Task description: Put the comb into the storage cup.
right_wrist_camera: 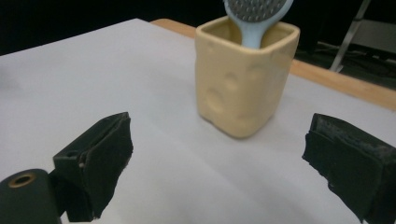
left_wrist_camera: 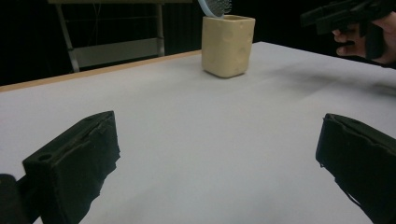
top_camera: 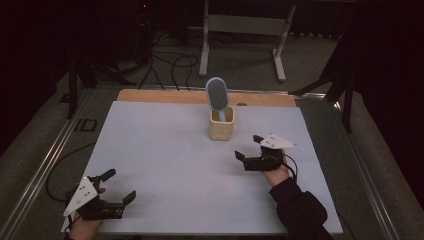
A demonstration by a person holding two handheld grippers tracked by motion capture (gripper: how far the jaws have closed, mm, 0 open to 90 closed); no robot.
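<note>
A pale yellow square cup stands upright on the white sheet, towards the back middle. A light blue hairbrush stands in it, handle down and bristle head up. My right gripper is open just right and in front of the cup, with nothing between its jaws. In the right gripper view the cup and the brush lie close ahead. My left gripper is open at the near left corner and holds nothing. The left gripper view shows the cup far off and the right gripper at top right.
The sheet covers a wooden table whose bare back edge shows. A metal rail runs along the left side. Cables and a white frame stand are on the floor behind the table.
</note>
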